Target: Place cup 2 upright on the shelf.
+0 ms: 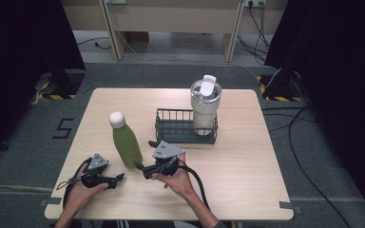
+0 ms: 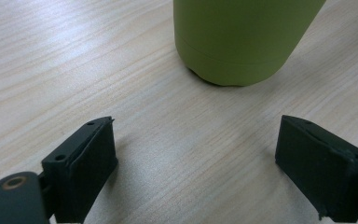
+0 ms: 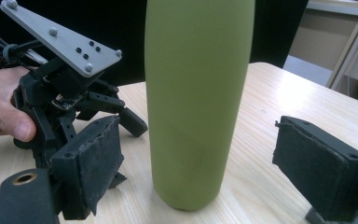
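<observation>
- High view: bottle point(image 1: 125, 142) as landmark, green with a white cap, upright on the wooden table point(image 1: 247, 161), its long axis vertical. The right gripper point(image 1: 139, 166) sits just beside the bottle's base on the person's right, jaws pointed at it; the left gripper point(image 1: 119, 179) lies near the base on the other side, a little nearer the person. Of the two, the right one looks closer to the bottle. Beyond the bottle and to its right stands a black wire basket point(image 1: 171, 127), and a white tumbler point(image 1: 205, 108) with a lid stands in the basket's right end (the rest of the basket looks empty).
- Left gripper view: the left gripper point(image 2: 196, 154) has its jaws spread wide over bare wood, holding nothing. The bottle's point(image 2: 242, 42) rounded base stands ahead of the jaws and slightly to the right, apart from both pads.
- Right gripper view: the right gripper point(image 3: 200, 154) is wide open, and the bottle point(image 3: 196, 102) rises upright between its two jaws, nearer the left pad, touching neither as far as I can tell. Behind the bottle, the left gripper point(image 3: 121, 114) and the hand point(image 3: 2, 109) holding it rest on the table.
- Judgement: the coming move turns on the bottle already standing inside the right gripper's span, so closing squarely on the lower body would grip it.
</observation>
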